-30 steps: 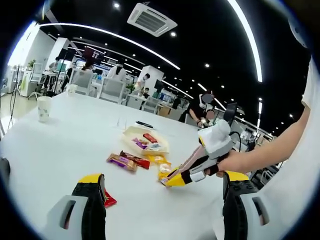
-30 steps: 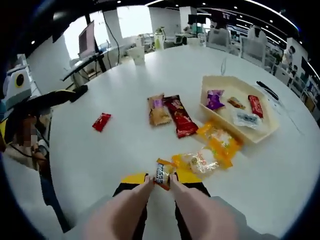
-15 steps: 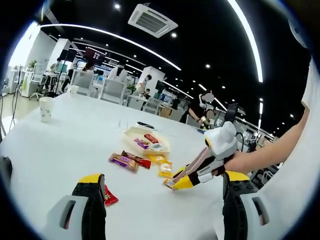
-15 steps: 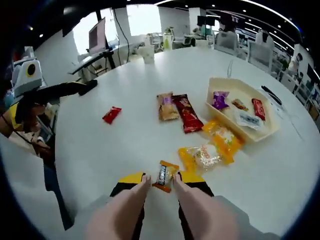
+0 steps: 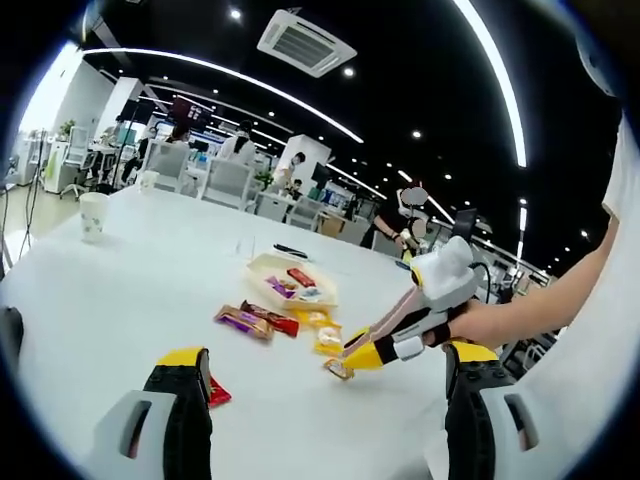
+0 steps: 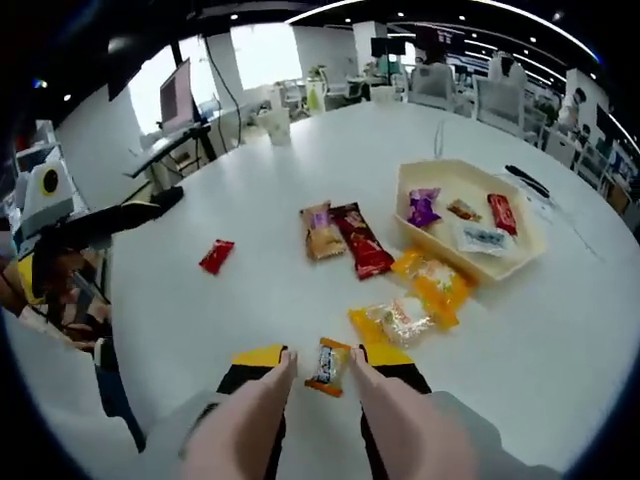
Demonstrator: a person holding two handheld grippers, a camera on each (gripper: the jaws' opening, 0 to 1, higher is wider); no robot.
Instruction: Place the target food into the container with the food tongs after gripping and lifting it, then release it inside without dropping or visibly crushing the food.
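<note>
**One snack gripped, transfer pending**

Left gripper view: left gripper [image 5: 320, 420] idle, jaws apart above the bench [image 5: 120, 290].

Right gripper view: right gripper [image 6: 322, 368] clamped on orange snack [image 6: 325, 366], lifted. Next: carry to container [image 6: 468, 260], release gently.

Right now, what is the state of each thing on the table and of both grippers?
right gripper: shut on orange snack packet, lifted.
left gripper: open, holding nothing.
beige tray: holds four packets.
red candy: lying alone on white table.
paper cup: upright.
</note>
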